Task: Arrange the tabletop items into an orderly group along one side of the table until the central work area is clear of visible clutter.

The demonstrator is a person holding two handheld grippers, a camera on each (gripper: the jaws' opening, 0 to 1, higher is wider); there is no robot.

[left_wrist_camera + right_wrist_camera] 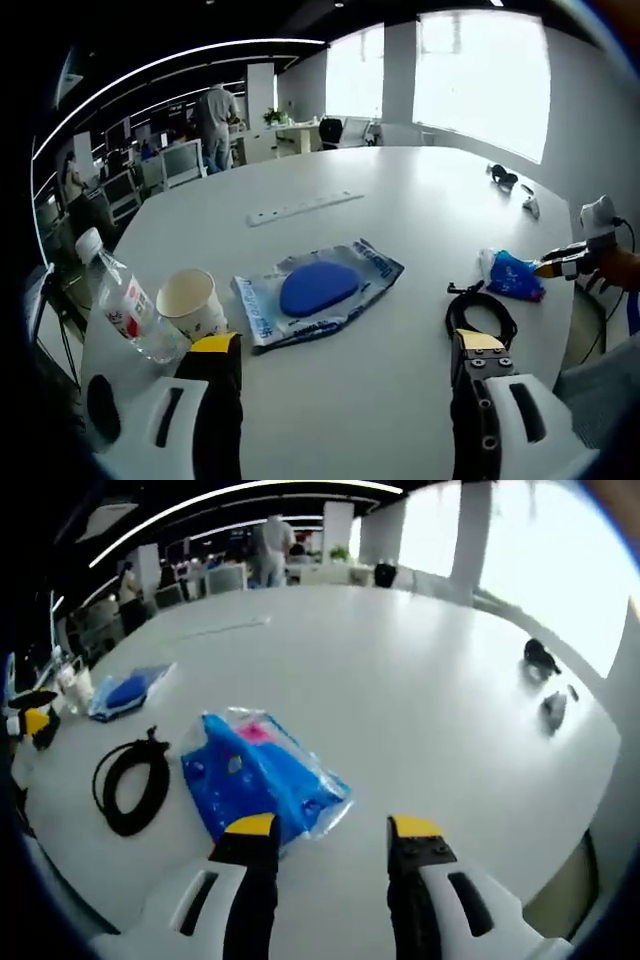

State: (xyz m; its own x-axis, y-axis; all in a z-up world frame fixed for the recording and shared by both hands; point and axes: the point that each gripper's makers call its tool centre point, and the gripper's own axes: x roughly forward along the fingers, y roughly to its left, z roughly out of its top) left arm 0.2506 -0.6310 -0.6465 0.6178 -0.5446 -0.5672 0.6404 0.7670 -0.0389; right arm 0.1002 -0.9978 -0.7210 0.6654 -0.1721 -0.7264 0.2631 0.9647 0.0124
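In the left gripper view my left gripper [348,345] stands open over bare table. Ahead of it lie a clear packet with a blue oval pad [318,290], a paper cup [192,303] and a tilted water bottle [125,305] by its left finger, and a black cable coil [480,312] just past its right finger. My right gripper [333,828] is open with nothing between its fingers. A blue and pink plastic packet [262,775] lies right in front of it, close to its left finger. The cable coil [132,780] lies left of that packet.
A white power strip [305,208] lies farther back on the white table [420,190]. A black item [540,655] and a grey mouse [553,710] sit near the far right edge. Desks, chairs and people stand behind the table. The table edge runs close by both grippers.
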